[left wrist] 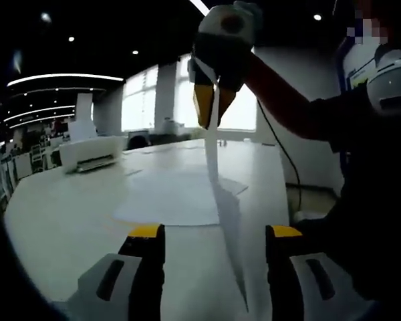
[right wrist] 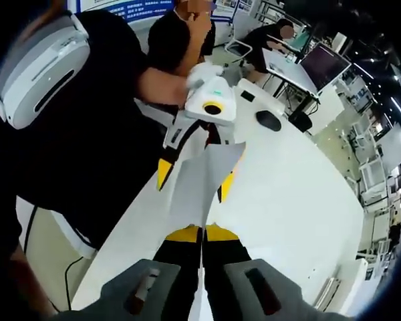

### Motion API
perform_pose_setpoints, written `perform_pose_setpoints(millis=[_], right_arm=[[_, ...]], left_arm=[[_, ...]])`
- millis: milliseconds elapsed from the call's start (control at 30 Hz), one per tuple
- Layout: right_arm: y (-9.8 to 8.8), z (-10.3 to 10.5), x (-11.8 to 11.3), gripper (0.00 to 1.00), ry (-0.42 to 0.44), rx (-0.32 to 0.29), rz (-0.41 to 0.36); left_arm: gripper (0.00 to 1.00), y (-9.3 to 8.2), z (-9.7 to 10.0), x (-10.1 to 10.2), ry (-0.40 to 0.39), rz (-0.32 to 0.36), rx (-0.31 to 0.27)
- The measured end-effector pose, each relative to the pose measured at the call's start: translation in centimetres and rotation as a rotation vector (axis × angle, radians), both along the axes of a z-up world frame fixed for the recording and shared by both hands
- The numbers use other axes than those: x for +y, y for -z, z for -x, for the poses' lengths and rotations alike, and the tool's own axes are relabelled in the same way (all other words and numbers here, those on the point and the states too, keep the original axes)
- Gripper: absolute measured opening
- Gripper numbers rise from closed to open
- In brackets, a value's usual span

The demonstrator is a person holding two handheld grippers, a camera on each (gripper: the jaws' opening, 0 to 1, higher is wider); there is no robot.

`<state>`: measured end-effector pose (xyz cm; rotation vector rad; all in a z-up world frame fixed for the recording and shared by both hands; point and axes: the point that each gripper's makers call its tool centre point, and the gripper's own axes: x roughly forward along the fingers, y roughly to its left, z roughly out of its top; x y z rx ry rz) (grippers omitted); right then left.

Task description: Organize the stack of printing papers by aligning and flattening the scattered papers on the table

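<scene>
A white paper sheet (left wrist: 217, 167) hangs edge-on above the table, and my right gripper (left wrist: 213, 110), high in the left gripper view, is shut on its upper edge. The sheet runs down between the jaws of my left gripper (left wrist: 215, 232), which stand open and well apart on either side of it. In the right gripper view my right gripper (right wrist: 203, 233) is clamped on the same sheet (right wrist: 204, 174). Beyond it, my left gripper (right wrist: 195, 180) faces me, open, with its yellow fingertips (right wrist: 164, 174) straddling the paper. More loose papers (left wrist: 170, 197) lie flat on the white table (left wrist: 67, 227).
A white printer (left wrist: 90, 154) stands at the table's far left. The person's dark-sleeved body (left wrist: 374, 174) is close on the right, and a black cable (left wrist: 287, 160) hangs at the table edge. A mouse (right wrist: 269, 120) lies on the table, with a laptop (right wrist: 324, 67) and seated people beyond it.
</scene>
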<state>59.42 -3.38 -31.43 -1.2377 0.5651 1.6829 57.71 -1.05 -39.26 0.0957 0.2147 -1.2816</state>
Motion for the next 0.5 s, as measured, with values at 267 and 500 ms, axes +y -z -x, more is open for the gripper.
perform_pose_setpoints(millis=[267, 500], right_arm=[[-0.1, -0.1, 0.0, 0.0, 0.003, -0.002, -0.004], [-0.2, 0.0, 0.1, 0.0, 0.002, -0.001, -0.007]], left_arm=[[0.58, 0.5, 0.1, -1.0, 0.01, 0.012, 0.015], [0.47, 0.9, 0.2, -1.4, 0.029, 0.023, 0.034]])
